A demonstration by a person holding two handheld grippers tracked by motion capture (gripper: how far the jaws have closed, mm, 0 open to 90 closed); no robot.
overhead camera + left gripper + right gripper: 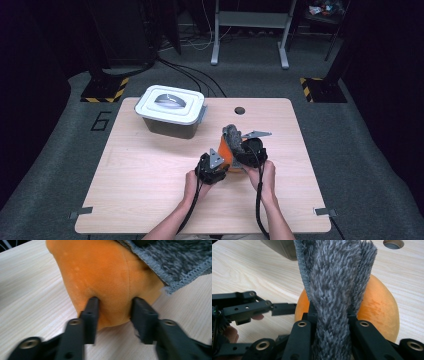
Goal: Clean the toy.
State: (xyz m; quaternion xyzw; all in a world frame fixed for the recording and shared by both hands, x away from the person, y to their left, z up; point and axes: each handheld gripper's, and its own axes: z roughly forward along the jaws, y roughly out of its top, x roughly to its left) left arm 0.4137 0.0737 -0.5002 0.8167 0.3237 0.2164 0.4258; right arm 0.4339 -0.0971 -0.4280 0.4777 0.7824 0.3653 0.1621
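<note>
Two soft things are in hand near the middle of the surface [150, 170]: an orange plush toy [107, 277] resting on the wood, and a grey fleecy cloth [334, 290] draped over its top. The right hand-held gripper [332, 315] is clamped together on a bunched fold of the cloth, which is held upright above the toy. The left hand-held gripper [113, 312] has its jaws partly apart, one on either side of the toy's lower bulge, with the pads against the plush but little pinch evident. Judged from this, the cloth is gripped and partly lifted, yet not pulled clear of the toy. A lidded grey bin [172, 112] stands closed, well apart, at the far left of the surface.
</note>
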